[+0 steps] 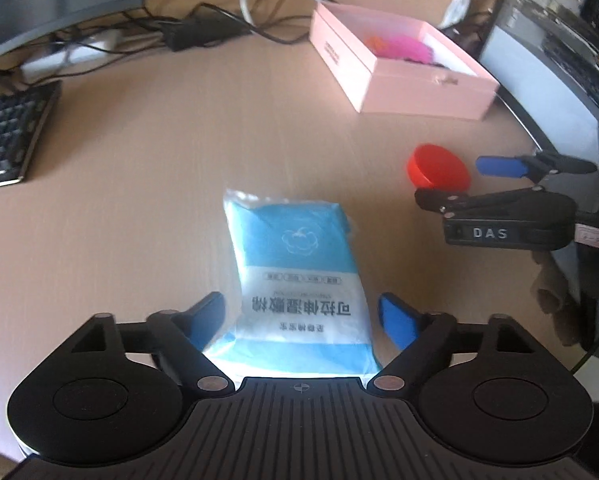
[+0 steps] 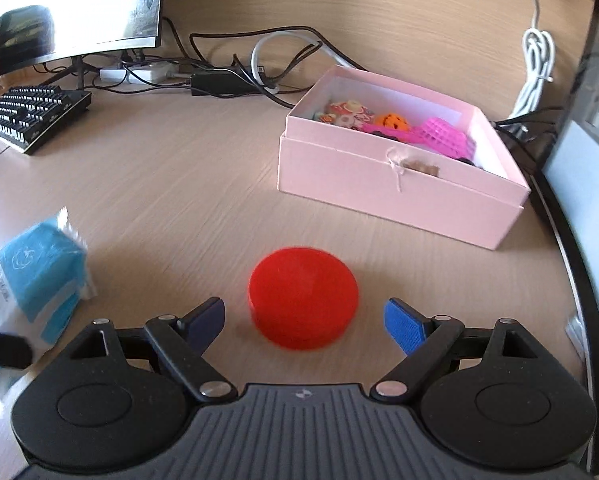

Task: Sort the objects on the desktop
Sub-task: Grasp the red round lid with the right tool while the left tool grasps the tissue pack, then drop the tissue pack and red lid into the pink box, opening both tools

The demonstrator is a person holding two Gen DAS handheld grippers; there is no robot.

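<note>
A blue-and-white soft packet (image 1: pixel 295 248) with printed text lies on the wooden desk. It sits between the fingers of my left gripper (image 1: pixel 301 316), which is open, with a small gap at the right pad. A red round lid (image 2: pixel 303 296) lies flat between the fingers of my open right gripper (image 2: pixel 303 320), with space on both sides. The left wrist view shows the right gripper (image 1: pixel 451 182) from the side, straddling the red lid (image 1: pixel 435 164). An open pink box (image 2: pixel 379 184) holding colourful small items stands behind the lid. The packet (image 2: pixel 35 272) shows at the left edge.
A black keyboard (image 2: pixel 31 116) and a monitor (image 2: pixel 79 8) stand at the far left. Black cables and a power adapter (image 2: pixel 219 78) run along the back. A coiled white cable (image 2: pixel 535 60) and a computer case (image 1: pixel 559 40) are at the right.
</note>
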